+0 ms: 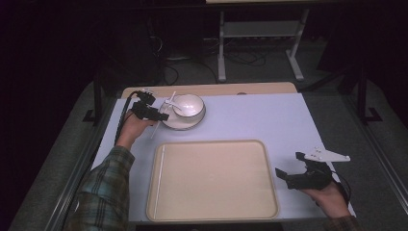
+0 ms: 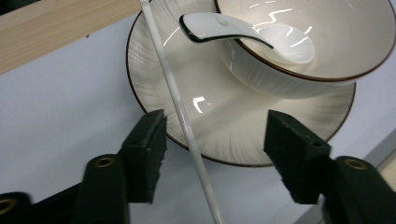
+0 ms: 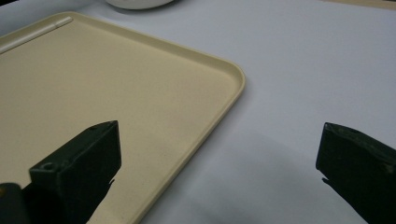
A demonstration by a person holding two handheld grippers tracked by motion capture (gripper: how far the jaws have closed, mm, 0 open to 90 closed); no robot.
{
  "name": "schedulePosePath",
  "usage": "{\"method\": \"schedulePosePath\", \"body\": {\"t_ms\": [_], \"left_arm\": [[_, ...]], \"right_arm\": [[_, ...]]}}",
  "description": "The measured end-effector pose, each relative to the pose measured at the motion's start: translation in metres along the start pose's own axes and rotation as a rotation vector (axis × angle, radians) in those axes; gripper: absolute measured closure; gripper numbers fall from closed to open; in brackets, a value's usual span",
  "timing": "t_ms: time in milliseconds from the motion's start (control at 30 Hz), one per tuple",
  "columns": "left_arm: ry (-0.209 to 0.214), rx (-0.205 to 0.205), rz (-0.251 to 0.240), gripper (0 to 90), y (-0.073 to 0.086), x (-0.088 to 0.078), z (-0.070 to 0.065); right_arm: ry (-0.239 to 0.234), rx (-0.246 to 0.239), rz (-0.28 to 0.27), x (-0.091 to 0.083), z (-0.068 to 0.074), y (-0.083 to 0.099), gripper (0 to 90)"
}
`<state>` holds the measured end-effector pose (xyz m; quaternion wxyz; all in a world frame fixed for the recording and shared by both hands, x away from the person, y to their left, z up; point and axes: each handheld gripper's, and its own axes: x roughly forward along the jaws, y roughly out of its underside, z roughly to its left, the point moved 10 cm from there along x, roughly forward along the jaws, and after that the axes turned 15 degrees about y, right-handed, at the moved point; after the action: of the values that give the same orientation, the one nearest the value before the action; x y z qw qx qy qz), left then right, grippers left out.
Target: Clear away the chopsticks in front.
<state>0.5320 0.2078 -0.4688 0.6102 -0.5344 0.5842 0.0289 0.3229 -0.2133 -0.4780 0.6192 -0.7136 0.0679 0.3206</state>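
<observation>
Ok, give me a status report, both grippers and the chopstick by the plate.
Left gripper open, jaws astride white chopstick leaning on plate. Right gripper open, idle beside tray. Nothing blocking.

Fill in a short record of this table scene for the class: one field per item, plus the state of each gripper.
tray: beige, one white chopstick along its left edge
plate: on the table beyond the tray, bowl on it
bowl: white spoon resting in it
second chopstick: leaning on the plate rim
left gripper: open, fingers either side of that chopstick
right gripper: open, right of the tray
</observation>
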Motion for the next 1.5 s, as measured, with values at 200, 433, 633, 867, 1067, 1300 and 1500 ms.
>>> {"method": "schedulePosePath", "body": {"t_ms": [200, 433, 633, 867, 1067, 1300, 1500], "left_arm": [[-0.013, -0.007, -0.014, 55.5, 0.000, 0.006, 0.008], [-0.039, -0.009, -0.063, 70.3, -0.006, 0.005, 0.013], [-0.044, -0.023, -0.077, 71.5, -0.006, 0.006, 0.018], [-0.049, -0.023, -0.067, 72.9, -0.004, 0.014, 0.020], [-0.044, -0.030, -0.062, 73.6, -0.004, 0.021, 0.022], [-0.051, -0.033, -0.038, 75.5, -0.001, 0.027, 0.021], [-0.059, -0.035, -0.022, 78.5, 0.000, 0.032, 0.020]], "right_arm": [[0.000, -0.001, 0.000, 0.000, 0.000, 0.000, 0.0], [0.001, 0.001, 0.000, -0.001, -0.001, 0.000, 0.0], [0.002, 0.002, 0.002, -0.001, -0.001, 0.000, 0.0], [0.003, 0.002, 0.000, -0.001, -0.001, 0.000, 0.0], [0.005, 0.004, -0.003, -0.001, -0.002, 0.000, 0.0], [0.004, 0.005, -0.005, -0.002, -0.002, 0.000, 0.0], [0.003, 0.005, -0.004, -0.002, -0.002, 0.000, 0.0]]}}
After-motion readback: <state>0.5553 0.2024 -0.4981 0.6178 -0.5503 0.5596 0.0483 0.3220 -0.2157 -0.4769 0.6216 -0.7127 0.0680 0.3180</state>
